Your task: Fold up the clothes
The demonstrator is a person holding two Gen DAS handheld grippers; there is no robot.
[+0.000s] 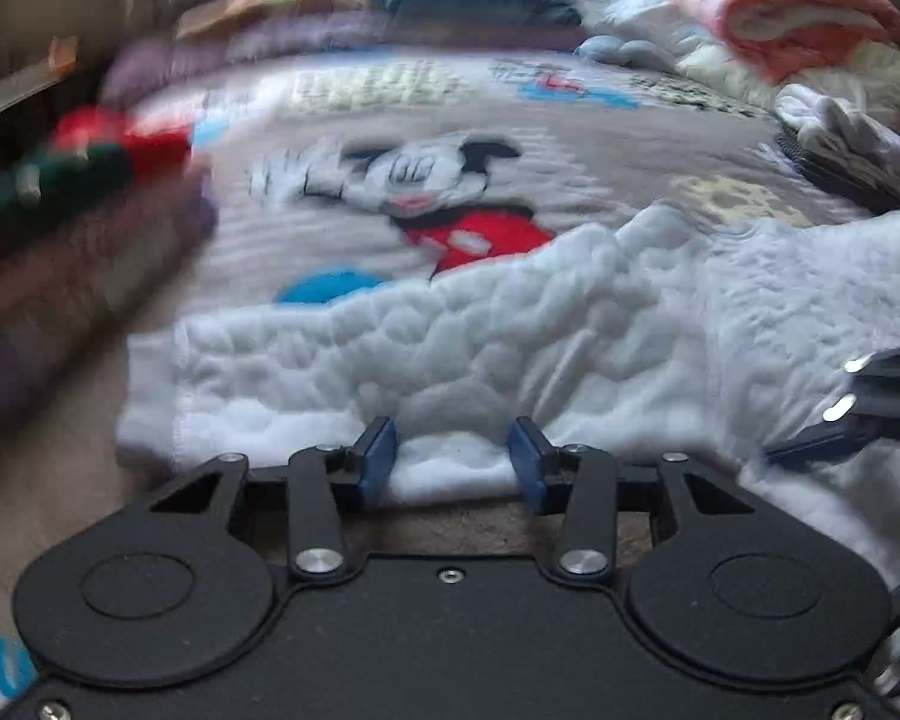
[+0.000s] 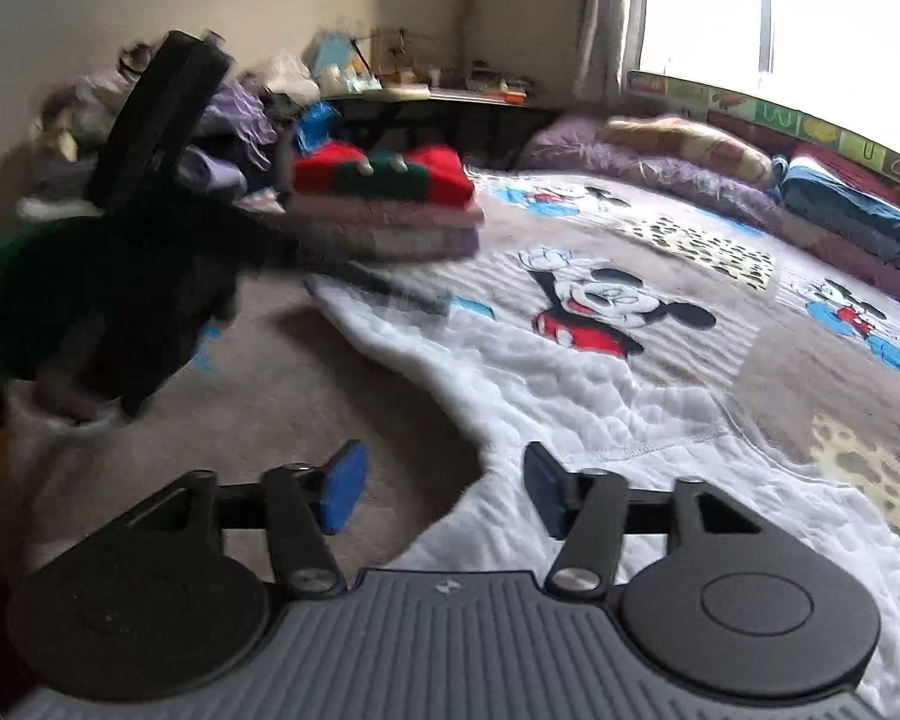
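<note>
Cartoon-printed bedding (image 1: 450,120) is covering the bed, with a white fleece garment (image 1: 510,330) lying spread across its near side. Both tools are hovering with fingers apart: the left gripper (image 1: 453,465) is straddling the garment's near edge, while the right gripper (image 2: 444,489) is hanging over another edge, grasping nothing.
</note>
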